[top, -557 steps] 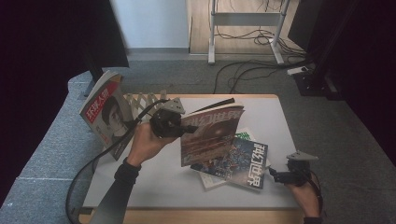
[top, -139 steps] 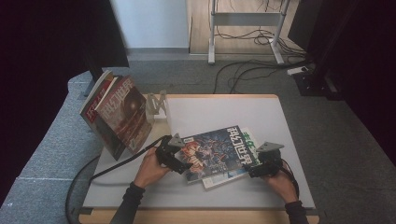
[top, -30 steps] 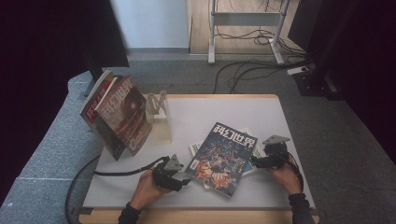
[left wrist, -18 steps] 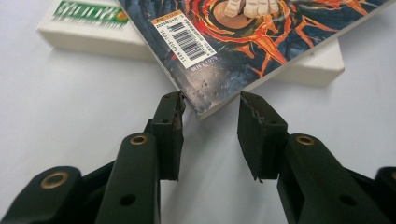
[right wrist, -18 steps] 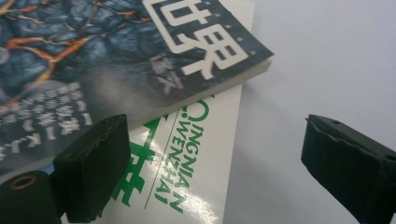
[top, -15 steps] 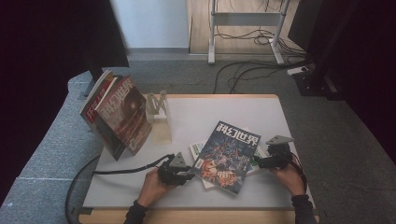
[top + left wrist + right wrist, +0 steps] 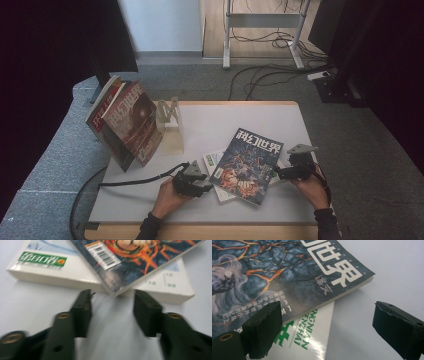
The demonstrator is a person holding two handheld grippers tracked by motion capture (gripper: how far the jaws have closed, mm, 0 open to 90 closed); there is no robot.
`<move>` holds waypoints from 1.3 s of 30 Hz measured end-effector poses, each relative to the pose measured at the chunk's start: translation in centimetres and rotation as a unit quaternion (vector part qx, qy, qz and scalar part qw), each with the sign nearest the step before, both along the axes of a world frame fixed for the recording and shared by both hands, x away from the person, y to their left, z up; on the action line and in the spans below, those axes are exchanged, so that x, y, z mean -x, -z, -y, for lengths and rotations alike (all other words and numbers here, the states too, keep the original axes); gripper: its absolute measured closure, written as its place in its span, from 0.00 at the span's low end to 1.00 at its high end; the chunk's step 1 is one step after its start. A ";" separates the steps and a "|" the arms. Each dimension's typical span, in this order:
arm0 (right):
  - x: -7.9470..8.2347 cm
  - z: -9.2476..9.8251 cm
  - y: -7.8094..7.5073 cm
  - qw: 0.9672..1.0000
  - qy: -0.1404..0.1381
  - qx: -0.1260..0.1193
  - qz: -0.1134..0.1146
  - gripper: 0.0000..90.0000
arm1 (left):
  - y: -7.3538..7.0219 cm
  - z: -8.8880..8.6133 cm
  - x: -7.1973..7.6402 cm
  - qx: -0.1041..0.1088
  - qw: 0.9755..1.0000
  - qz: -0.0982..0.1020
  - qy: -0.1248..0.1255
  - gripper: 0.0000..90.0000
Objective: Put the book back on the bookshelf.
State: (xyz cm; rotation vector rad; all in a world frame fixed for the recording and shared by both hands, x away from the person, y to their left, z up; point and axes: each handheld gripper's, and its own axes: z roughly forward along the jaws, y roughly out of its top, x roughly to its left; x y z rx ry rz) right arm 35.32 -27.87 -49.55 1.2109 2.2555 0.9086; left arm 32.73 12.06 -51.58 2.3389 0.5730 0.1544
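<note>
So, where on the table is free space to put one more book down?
The table is bare along its far edge, behind the dark magazine and right of the wooden stand. The front left corner is bare too. Crowded: the far left, with the upright books, and the front middle.

A grey carpeted floor (image 7: pixel 200 80) is seen beyond and around the table (image 7: pixel 215 117), whose pale top is edged with light wood. Past the far edge, a white wall panel (image 7: pixel 160 25) is lit brightly, and beside it a strip of wooden flooring (image 7: pixel 260 30) is crossed by the grey metal legs of a desk frame (image 7: pixel 227 35). Dark cables (image 7: pixel 260 75) are trailed loosely over the carpet beneath that frame. Black curtains (image 7: pixel 50 45) are hung at the left and right, leaving both sides in deep shadow, while the middle is evenly lit from above
</note>
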 end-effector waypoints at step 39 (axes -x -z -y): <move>-6.2 -1.0 2.0 0.986 0.001 -0.094 -0.136 0.00 | 1.2 -2.6 1.4 -0.028 0.999 0.012 -0.026 0.00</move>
